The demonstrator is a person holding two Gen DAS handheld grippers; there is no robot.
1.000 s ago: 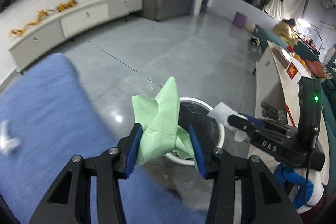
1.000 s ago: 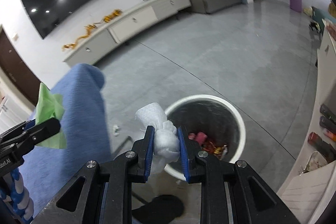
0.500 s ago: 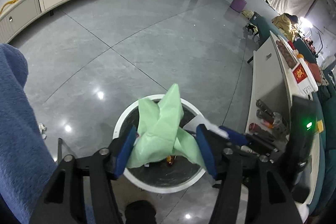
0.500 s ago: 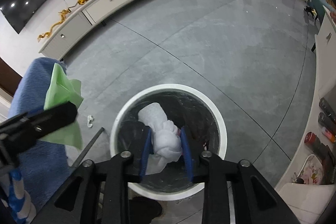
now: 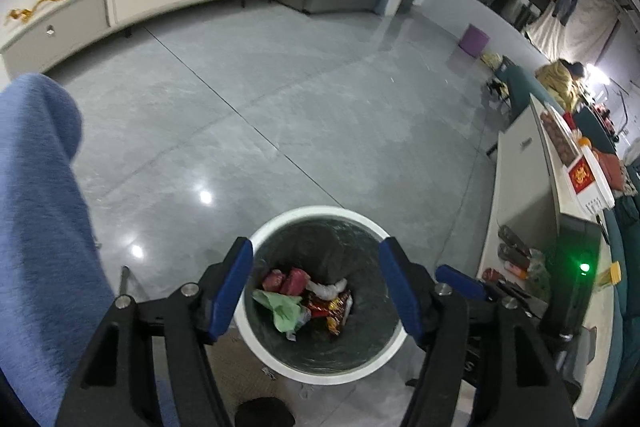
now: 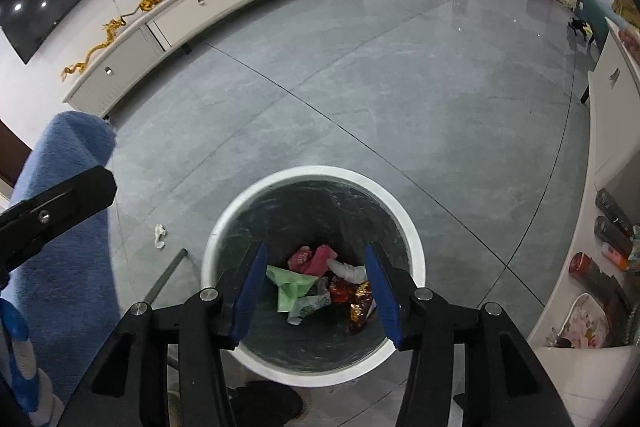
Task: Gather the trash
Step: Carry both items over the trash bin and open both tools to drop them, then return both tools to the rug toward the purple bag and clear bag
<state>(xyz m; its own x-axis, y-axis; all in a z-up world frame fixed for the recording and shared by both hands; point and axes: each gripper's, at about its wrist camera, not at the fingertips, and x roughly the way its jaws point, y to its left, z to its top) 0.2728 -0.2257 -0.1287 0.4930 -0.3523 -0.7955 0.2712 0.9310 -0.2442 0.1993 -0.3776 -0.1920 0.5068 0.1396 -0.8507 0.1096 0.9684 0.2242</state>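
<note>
My left tongs (image 5: 316, 291) and right tongs (image 6: 316, 287), both spread empty above the round white-rimmed bin (image 6: 416, 251); withdraw straight upward, clearing its rim.

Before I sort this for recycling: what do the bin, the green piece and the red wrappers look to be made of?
Bin: probably smooth white plastic, judging by its even glossy rim, with a dark, crinkly film liner inside.
Green piece: likely thin tissue or paper; matte, with soft creases.
Red wrappers: seemingly foil-lined plastic film, given the shiny, crumpled glints.
None of this is certain from looks alone.
</note>
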